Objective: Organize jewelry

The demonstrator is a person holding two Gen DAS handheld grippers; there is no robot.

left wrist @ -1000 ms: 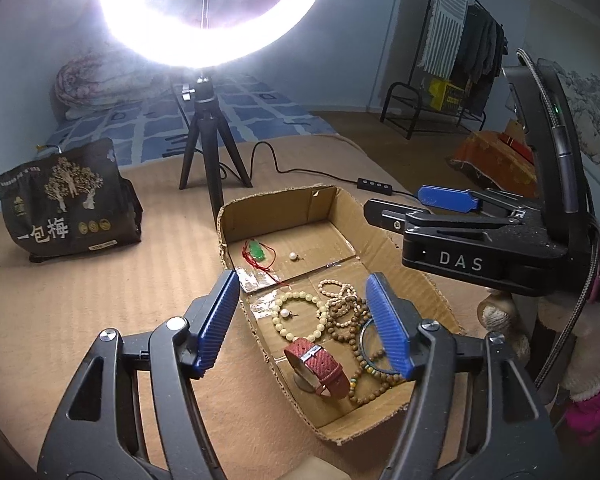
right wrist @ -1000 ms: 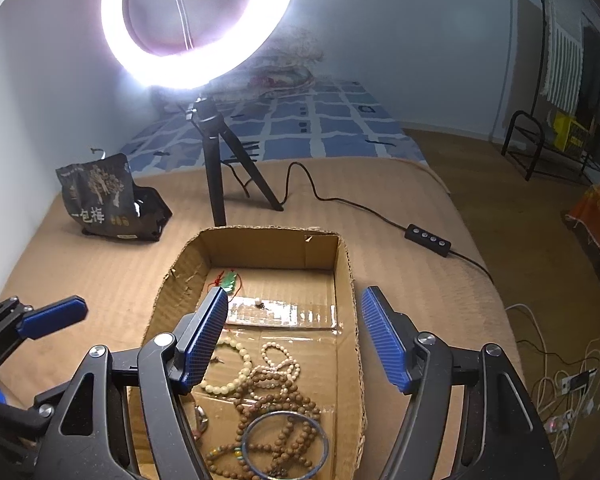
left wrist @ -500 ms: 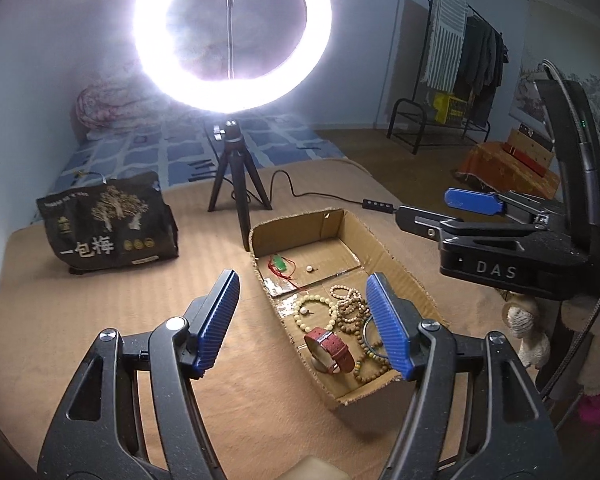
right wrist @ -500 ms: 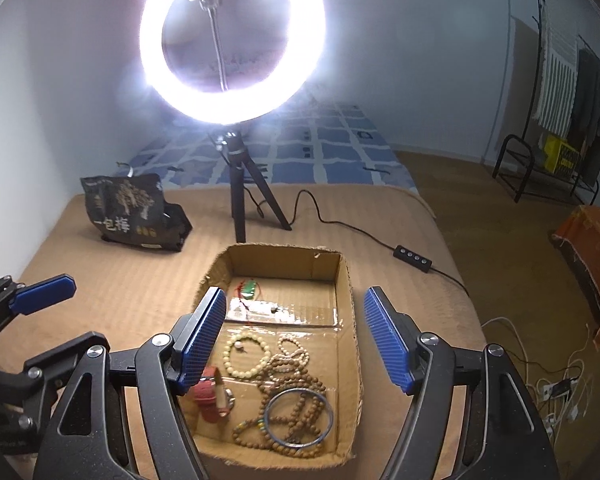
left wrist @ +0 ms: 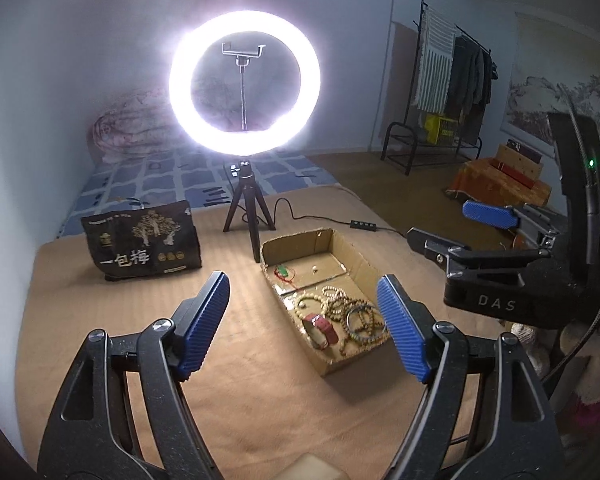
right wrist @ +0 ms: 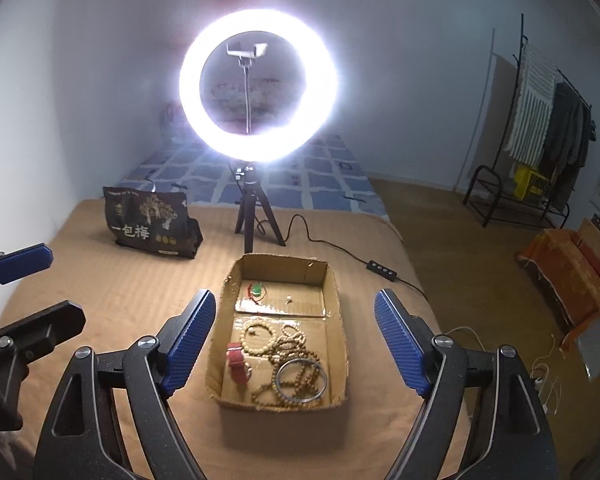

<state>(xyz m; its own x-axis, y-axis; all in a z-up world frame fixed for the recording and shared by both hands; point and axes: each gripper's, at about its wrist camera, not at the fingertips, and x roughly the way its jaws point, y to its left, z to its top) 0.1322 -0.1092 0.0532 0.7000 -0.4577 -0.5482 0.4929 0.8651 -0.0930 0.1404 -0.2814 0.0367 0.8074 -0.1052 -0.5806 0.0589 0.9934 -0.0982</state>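
A shallow cardboard box (right wrist: 336, 304) lies on the tan bed cover. Its near half holds a red-strapped watch (right wrist: 237, 364), a pale bead bracelet (right wrist: 258, 334), brown bead strands (right wrist: 296, 354) and a metal bangle (right wrist: 302, 380). Its far half holds a green pendant on red cord (right wrist: 256, 290) and a small pearl (right wrist: 288, 300). The box also shows in the left wrist view (left wrist: 362, 266). My right gripper (right wrist: 294, 340) is open and empty, held back above the box's near end. My left gripper (left wrist: 304, 320) is open and empty, left of the box.
A lit ring light (right wrist: 256, 84) on a small tripod (right wrist: 248, 216) stands just behind the box. A black printed bag (right wrist: 150, 228) sits at the back left. A cable with an inline switch (right wrist: 381, 270) runs right of the box. The bed edge drops off at right.
Both grippers have pulled back and up away from the box, which now looks smaller and farther. Both stay open and empty. The jewelry has not moved.
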